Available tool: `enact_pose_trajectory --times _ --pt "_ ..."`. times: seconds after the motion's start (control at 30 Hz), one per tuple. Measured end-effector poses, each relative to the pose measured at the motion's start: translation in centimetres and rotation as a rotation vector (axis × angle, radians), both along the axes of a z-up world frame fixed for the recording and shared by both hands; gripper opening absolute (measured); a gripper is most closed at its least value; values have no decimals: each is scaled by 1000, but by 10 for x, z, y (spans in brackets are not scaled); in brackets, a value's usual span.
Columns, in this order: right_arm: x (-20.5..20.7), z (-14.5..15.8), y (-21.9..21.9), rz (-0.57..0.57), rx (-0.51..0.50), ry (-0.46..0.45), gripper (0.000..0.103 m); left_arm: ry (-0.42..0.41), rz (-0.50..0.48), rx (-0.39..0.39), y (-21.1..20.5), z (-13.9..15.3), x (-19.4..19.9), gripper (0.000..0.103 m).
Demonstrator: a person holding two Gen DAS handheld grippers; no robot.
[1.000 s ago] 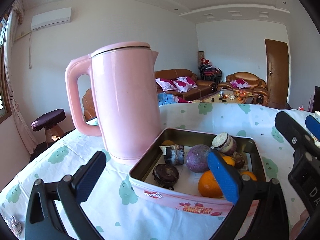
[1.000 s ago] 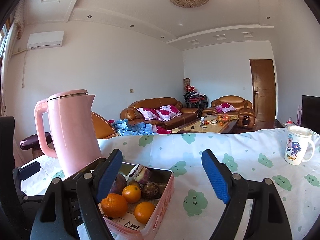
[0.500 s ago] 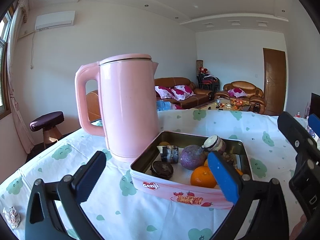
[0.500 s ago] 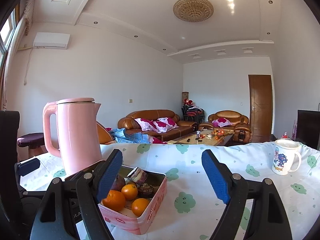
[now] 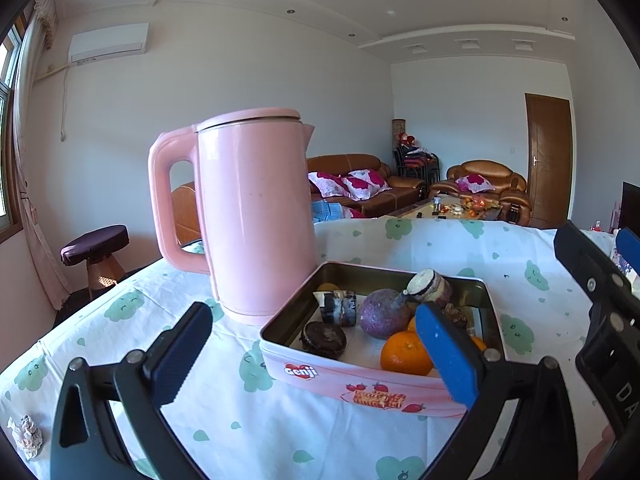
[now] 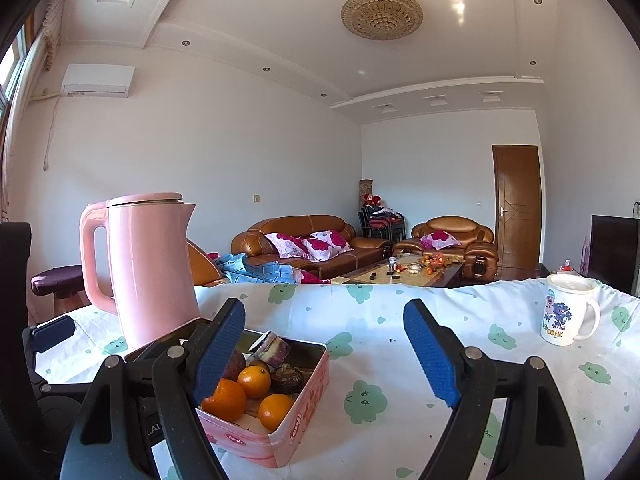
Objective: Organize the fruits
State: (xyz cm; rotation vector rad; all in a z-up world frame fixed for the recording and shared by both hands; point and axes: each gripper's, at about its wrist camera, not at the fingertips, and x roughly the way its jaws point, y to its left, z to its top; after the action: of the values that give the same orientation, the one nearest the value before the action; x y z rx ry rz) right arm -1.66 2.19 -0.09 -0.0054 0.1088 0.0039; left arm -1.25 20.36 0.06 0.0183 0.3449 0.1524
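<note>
Fruit sits heaped in a pink biscuit tin on the cloud-print tablecloth, just beside a pink electric kettle that stands at about ten o'clock from the tin in the left wrist view. Inside lie three oranges, a purple passion fruit, a cut piece of purple sweet potato leaning on it, and a dark, wrinkled round fruit near the front wall.

The left gripper has its jaws spread wide and empty. From it, the tin lies at roughly one o'clock, with the blue right finger standing in front of the nearest orange and the tin's front wall between the two fingers.

The right gripper is likewise wide and holds nothing. The tin lies at about ten o'clock from it, mostly behind its left finger; bare cloth fills the gap between the jaws. A white cartoon mug stands well apart at two o'clock.

The tin's long axis runs away from the left gripper, toward the far edge of the table. Judging by this, the left hand looks nearer and more squarely aimed at the fruit; the right would need to swing leftward first.
</note>
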Motion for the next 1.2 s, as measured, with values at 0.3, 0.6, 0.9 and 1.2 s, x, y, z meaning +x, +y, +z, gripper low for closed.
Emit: enact_pose_trajectory --times 0.3,0.6,0.9,1.2 --pt "0 0 -1 -1 2 4 83 3 1 2 0 0 0 103" --pt "0 0 -1 -2 3 7 83 4 1 2 0 0 0 103" --pt "0 0 -1 -4 2 8 83 6 5 2 1 -1 -1 103" --pt "1 0 -2 -9 7 10 83 17 23 -7 4 -1 1 103"
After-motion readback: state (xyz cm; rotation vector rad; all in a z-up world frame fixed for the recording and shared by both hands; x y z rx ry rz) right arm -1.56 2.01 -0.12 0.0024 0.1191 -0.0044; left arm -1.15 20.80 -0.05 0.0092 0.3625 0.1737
